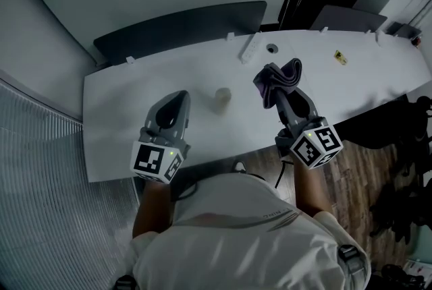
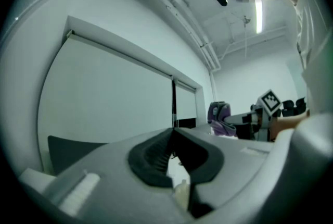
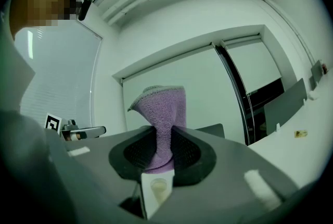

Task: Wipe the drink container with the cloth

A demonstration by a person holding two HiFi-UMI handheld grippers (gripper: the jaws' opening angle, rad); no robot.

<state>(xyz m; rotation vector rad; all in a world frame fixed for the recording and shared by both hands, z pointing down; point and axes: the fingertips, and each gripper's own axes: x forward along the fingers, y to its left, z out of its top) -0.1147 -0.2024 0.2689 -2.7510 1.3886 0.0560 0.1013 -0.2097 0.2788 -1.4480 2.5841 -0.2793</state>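
The drink container [image 1: 223, 98], a small pale cup, stands upright on the white table [image 1: 121, 120], roughly midway between its near and far edges. It sits between the two hand-held tools and neither touches it. The left gripper [image 1: 178, 96] lies to its left, with its tip just beside the cup but clear of it. The right gripper [image 1: 279, 93] is further off to the cup's right.

In the left gripper view, the left gripper [image 2: 171, 137] has its dark ribbed pads pressed together with nothing between them. It points towards the far wall.

The right gripper [image 3: 164, 132] is clamped on the cloth [image 3: 160, 108], a purple towelling piece with a grey edge. The cloth is pinched at its waist between the pads and fans out above them. In the head view the cloth [image 1: 278, 77] bunches at the gripper's tip, to the right of the cup and well apart from it. The cloth [image 2: 220, 114] also shows in the left gripper view (small, off to the right).

On the far side of the table lie a white power strip [image 1: 248, 48] and a yellow label [image 1: 341, 57]. A dark partition panel [image 1: 182, 29] stands behind the far edge.
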